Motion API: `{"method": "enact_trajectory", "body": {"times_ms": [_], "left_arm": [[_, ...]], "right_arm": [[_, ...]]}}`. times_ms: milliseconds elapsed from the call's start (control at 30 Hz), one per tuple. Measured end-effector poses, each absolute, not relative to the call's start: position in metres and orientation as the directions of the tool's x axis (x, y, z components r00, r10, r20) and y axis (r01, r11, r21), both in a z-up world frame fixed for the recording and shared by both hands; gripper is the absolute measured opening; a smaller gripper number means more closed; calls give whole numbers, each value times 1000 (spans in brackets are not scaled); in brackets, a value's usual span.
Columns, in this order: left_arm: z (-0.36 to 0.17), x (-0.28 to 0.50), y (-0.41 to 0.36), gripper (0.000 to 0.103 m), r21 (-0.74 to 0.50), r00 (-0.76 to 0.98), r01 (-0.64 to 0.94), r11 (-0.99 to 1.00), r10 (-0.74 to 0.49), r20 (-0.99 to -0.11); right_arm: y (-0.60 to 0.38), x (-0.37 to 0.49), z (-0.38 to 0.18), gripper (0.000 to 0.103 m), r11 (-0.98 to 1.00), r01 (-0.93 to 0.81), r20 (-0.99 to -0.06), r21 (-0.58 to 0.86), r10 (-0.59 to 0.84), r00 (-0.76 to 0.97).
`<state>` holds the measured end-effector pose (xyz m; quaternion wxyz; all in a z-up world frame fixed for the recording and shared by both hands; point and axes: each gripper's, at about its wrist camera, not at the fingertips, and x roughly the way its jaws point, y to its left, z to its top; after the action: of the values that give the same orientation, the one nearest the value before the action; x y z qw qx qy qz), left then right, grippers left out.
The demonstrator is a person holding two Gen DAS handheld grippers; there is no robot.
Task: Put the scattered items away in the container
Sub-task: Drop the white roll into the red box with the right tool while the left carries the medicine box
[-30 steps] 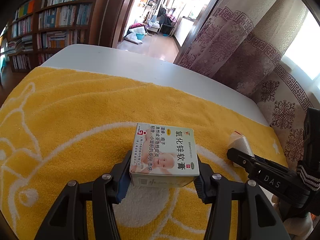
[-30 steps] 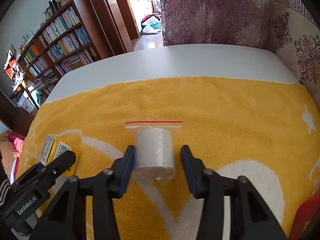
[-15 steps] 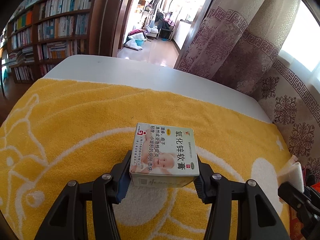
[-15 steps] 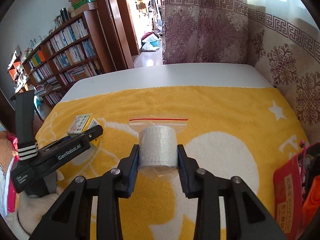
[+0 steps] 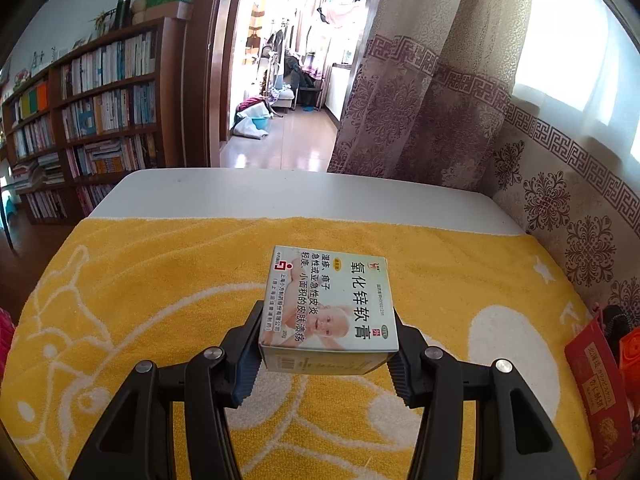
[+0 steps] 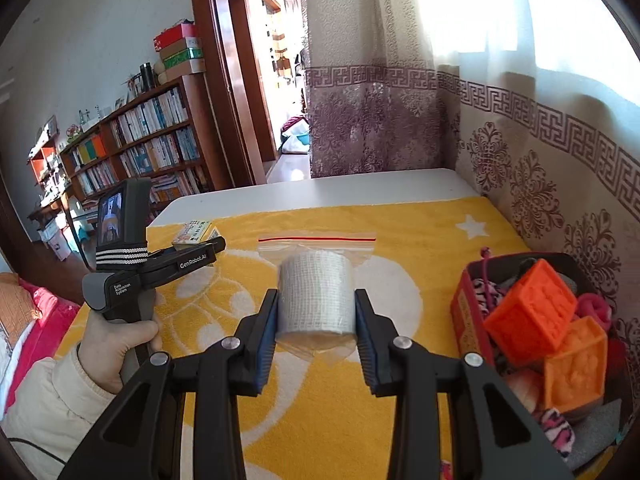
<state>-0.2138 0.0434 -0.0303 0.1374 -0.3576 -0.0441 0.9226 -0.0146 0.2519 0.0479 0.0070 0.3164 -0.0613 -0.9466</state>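
My left gripper (image 5: 326,356) is shut on a white ointment box (image 5: 328,308) printed with a baby's face, and holds it above the yellow towel (image 5: 140,300). My right gripper (image 6: 316,320) is shut on a white gauze roll in a clear zip bag (image 6: 316,292), also lifted above the towel. The red container (image 6: 468,316) stands at the right edge, with two orange blocks (image 6: 532,316) and soft items inside. It also shows at the right edge of the left wrist view (image 5: 596,384). The left gripper (image 6: 192,258), held in a hand, shows at the left of the right wrist view with the box (image 6: 194,232).
The towel covers a white table (image 5: 280,196) that runs to a patterned curtain (image 5: 560,200) on the right. Bookshelves (image 5: 100,120) and a doorway lie beyond the far edge. A red-covered bed (image 6: 36,320) is at the left.
Both grippers have risen with their loads. The right gripper has swung right, so the red container now fills its right side. The right gripper has left the left wrist view.
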Motion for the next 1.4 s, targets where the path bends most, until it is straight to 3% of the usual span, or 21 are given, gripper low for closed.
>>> {"method": "enact_trajectory", "body": {"times_ms": [267, 500, 667, 1067, 1133, 1200, 1267, 1400], "left_arm": [[-1, -175, 71, 55, -204, -699, -334, -921, 386, -601], [17, -128, 115, 55, -220, -641, -468, -856, 501, -581], [26, -98, 139, 55, -234, -601, -537, -811, 562, -569], [30, -50, 195, 55, -284, -474, -648, -707, 666, -576], [32, -42, 205, 55, -276, -458, -670, -689, 676, -577], [35, -34, 214, 55, -268, -441, -692, -670, 686, -578], [39, -27, 225, 55, -261, -422, -714, -649, 697, -580], [42, -14, 247, 55, -261, -376, -754, -603, 722, -581]], "right_arm": [[339, 60, 66, 39, -969, -224, -552, 107, 129, -824], [397, 87, 56, 39, -926, -363, -565, 104, 245, -788], [416, 81, 34, 39, -887, -460, -610, 25, 351, -710], [440, 62, 6, 40, -921, -383, -646, 78, 246, -723], [443, 64, 7, 42, -924, -370, -641, 96, 227, -733], [445, 68, 10, 56, -927, -356, -629, 122, 205, -750], [448, 78, 18, 76, -921, -356, -594, 157, 200, -779], [454, 102, 42, 78, -911, -348, -504, 221, 199, -840]]}}
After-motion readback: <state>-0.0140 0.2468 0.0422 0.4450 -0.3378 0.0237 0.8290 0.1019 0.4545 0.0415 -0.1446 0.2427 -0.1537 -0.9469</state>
